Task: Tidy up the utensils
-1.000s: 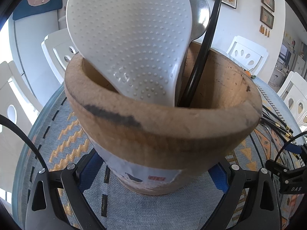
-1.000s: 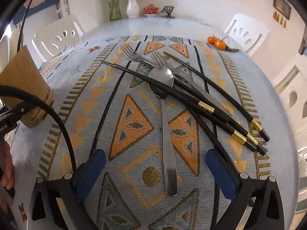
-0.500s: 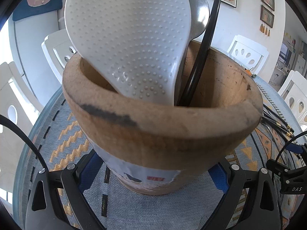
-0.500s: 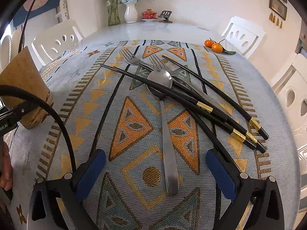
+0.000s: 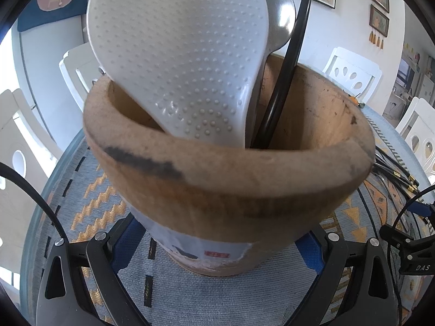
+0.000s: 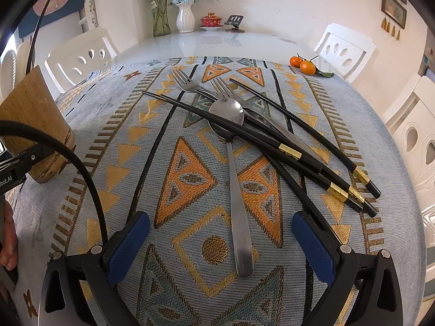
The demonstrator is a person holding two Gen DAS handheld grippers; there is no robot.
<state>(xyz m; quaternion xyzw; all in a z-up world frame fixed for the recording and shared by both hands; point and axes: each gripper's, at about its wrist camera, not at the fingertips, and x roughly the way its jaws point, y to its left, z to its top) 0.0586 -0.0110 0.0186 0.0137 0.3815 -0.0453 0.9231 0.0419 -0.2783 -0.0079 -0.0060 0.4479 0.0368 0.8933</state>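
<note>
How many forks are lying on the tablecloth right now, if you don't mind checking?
2. One fork lies farthest out, left of the other fork; both handles run under the black chopsticks. Others could be hidden inside the holder.

Left wrist view close against cork holder [image 5: 231, 190], right wrist view low over tablecloth [image 6: 190, 163] (holder shared)

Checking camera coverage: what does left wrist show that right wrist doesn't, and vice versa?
Left wrist only: the holder's inside, with a white paddle, a spoon bowl and a black handle standing in it; the left claw around the holder's base.

Right wrist only: spoon, two forks, chopsticks loose on the cloth, oranges, vase; the right claw open, straddling the spoon's handle.

Both: holder, cloth, white chairs.
</note>
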